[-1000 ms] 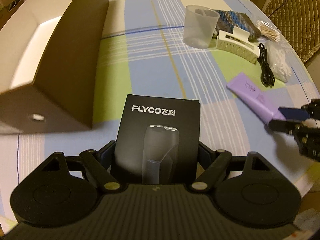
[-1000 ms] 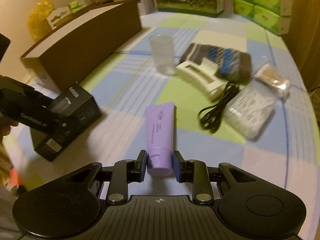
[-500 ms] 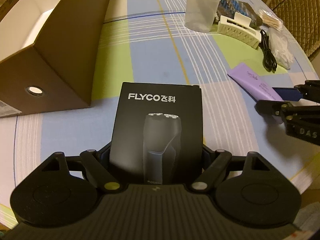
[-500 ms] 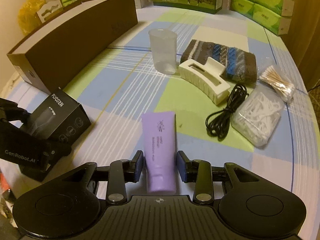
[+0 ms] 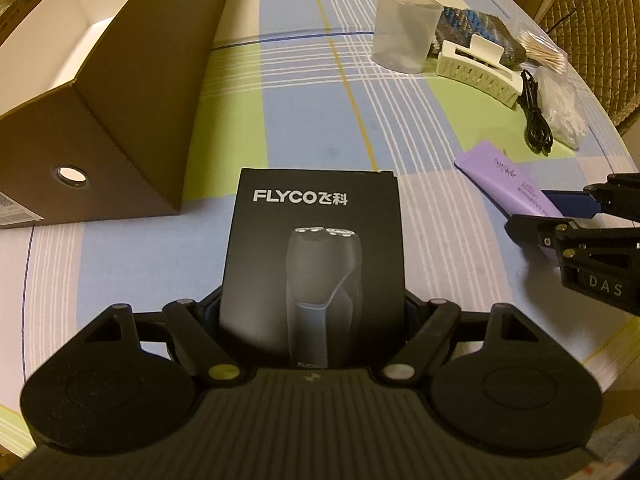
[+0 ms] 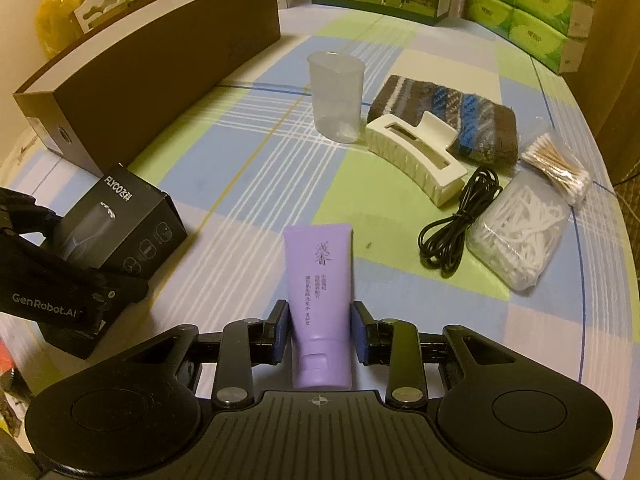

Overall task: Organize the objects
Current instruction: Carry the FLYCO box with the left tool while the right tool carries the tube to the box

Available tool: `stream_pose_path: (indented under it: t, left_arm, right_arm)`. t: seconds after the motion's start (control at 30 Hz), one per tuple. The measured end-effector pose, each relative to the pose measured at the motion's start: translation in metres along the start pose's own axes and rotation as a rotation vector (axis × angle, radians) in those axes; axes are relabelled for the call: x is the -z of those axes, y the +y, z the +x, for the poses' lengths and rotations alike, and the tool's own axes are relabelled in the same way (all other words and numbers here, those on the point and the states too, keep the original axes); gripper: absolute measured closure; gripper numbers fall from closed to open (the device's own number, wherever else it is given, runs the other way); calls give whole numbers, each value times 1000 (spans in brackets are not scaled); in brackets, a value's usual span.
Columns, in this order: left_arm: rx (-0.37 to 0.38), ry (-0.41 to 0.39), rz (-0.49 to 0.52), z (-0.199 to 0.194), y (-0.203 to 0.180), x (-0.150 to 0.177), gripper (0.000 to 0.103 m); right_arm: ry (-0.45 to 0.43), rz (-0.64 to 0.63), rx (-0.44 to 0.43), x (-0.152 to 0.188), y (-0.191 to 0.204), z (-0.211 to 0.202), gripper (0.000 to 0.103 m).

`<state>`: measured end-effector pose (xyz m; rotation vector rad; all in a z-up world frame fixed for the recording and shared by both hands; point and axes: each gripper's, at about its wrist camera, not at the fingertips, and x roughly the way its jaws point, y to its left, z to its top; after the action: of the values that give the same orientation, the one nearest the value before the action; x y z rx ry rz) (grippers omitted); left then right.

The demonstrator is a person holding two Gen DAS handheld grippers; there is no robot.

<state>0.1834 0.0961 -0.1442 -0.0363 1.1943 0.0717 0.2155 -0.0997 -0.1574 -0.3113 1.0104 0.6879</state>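
We see the left gripper (image 5: 312,308) pointing steeply down, with the black shaver box (image 5: 316,232) between its two fingers. The near end of the box fills the whole gap, and both fingers lie against its long sides, so the box is gripped with the jaws rather wide. These jaws have just been closing a little on it. In the right wrist view the box touches the checked tablecloth (image 5: 304,100), just beside the near end of the long brown open box (image 5: 132,92).

The right gripper (image 6: 320,320) also points down, and the purple tube (image 6: 320,272) lies flat on the cloth between its fingers. The cap end of the tube is toward the camera and the flat sealed end points away. The blue pads (image 6: 280,328) stand on both sides of the tube's lower part, but we see a thin gap on each side, so they do not press it. The jaws are only narrowly apart and have just been closing, with the tube between them.

Beyond the tube, well apart from both grippers, stand a clear plastic cup (image 6: 336,96), a cream hair clip (image 6: 416,160) and a coiled black cable (image 6: 456,232).
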Motion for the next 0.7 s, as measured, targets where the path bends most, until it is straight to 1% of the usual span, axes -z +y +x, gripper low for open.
stream_pose_path:
  t: [0.17, 0.33, 0.43, 0.63, 0.7]
  left_arm:
    - [20, 3, 3, -2, 0, 3, 26]
    - [57, -12, 0, -12, 0, 2, 26]
    - [78, -39, 4, -22, -1, -3, 26]
    - [113, -103, 14, -47, -3, -17, 26]
    - [123, -129, 15, -57, -2, -22, 26]
  right_arm:
    - [12, 47, -32, 2, -4, -3, 74]
    - [9, 167, -119, 1, -19, -13, 74]
    - [-8, 239, -163, -1, -28, -23, 74]
    - [-52, 324, -211, -11, -34, -43, 74]
    - [-74, 330, -218, -16, -33, -50, 74]
